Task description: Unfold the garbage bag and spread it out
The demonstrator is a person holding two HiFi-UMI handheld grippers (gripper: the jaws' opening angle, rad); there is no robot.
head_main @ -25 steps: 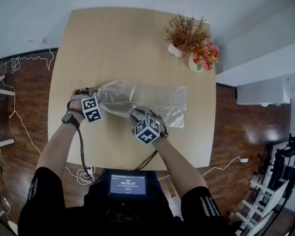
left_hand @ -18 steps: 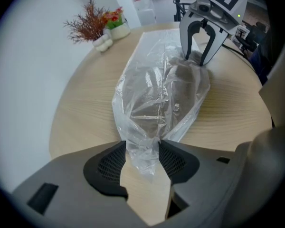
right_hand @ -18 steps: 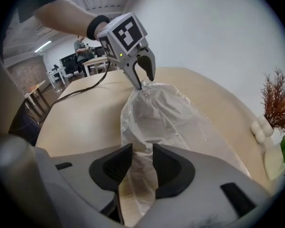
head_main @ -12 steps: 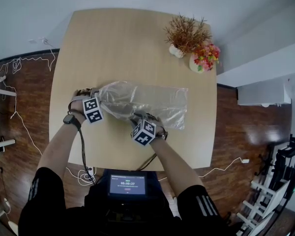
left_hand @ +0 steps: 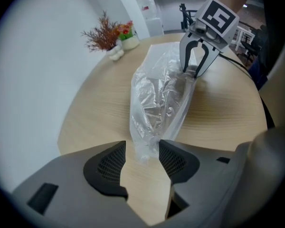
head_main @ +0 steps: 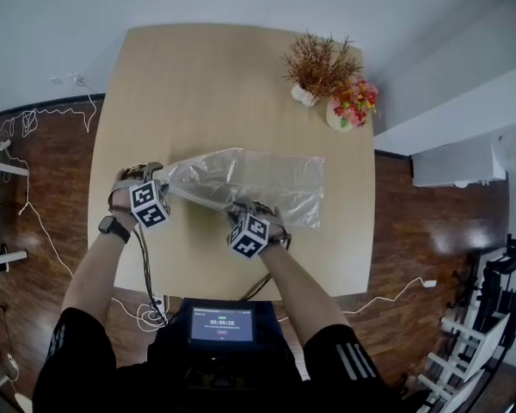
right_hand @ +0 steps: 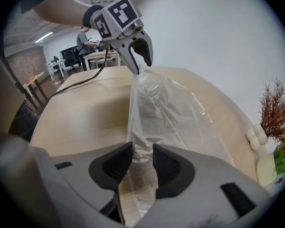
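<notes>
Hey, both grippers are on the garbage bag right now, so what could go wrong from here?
1. The left gripper pinches only a bunched tip of the garbage bag; a hard pull may slip it free.
2. The right gripper also clamps thin film, so pulling the grippers apart could stretch or tear it.
3. A vase of flowers stands on the table beyond the bag; a wide flick might knock it over.

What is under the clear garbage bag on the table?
Only the wooden table shows through the garbage bag; its surface is visible through the flat film. Where the plastic is crumpled and doubled, what lies beneath cannot be made out.
</notes>
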